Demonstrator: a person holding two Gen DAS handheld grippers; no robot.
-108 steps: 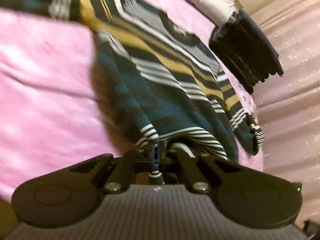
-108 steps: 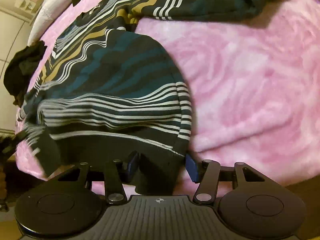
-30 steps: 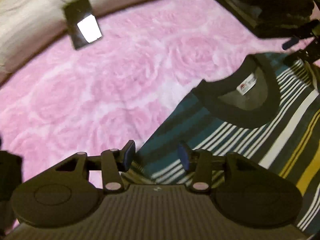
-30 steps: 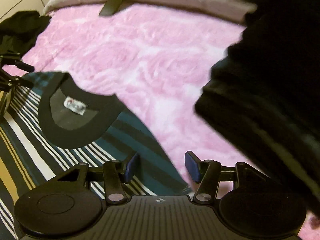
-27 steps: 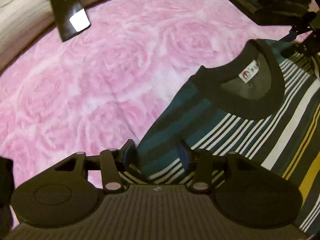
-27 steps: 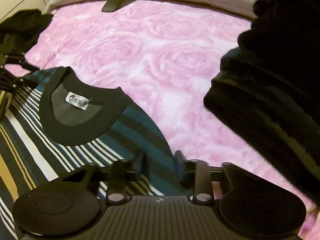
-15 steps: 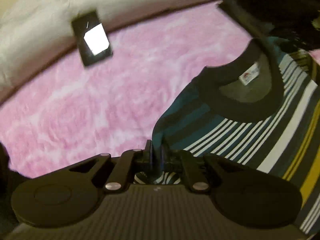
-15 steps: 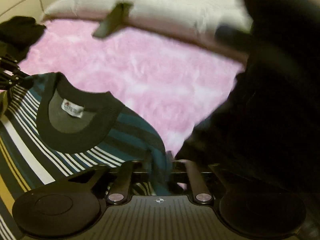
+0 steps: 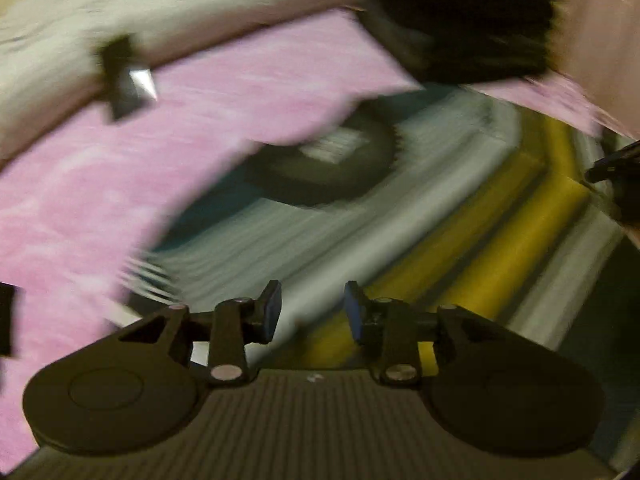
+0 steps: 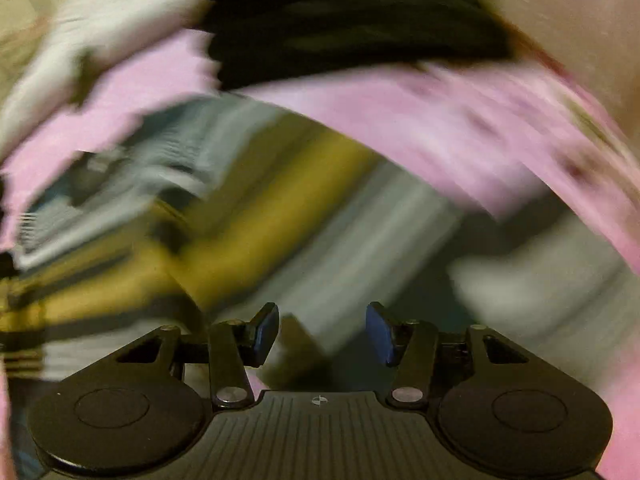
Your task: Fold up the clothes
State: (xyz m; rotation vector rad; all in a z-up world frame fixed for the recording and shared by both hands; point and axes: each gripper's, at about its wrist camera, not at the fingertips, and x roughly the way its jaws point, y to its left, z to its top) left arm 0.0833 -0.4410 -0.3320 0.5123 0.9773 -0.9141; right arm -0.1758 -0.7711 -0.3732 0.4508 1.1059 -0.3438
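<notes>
Striped sweater (image 9: pixel 400 248) lies flat on pink blanket (image 9: pixel 80 216), collar (image 9: pixel 320 168) pointing away.

Your two views are dim, warm-tinted and heavily motion-smeared; only each gripper body stays sharp, and fisheye bending curves the edges.

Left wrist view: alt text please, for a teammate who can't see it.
Motion-blurred: the open left gripper hovers over a striped sweater on a pink blanket, fingers holding nothing. A dark clothes pile sits beyond.
</notes>
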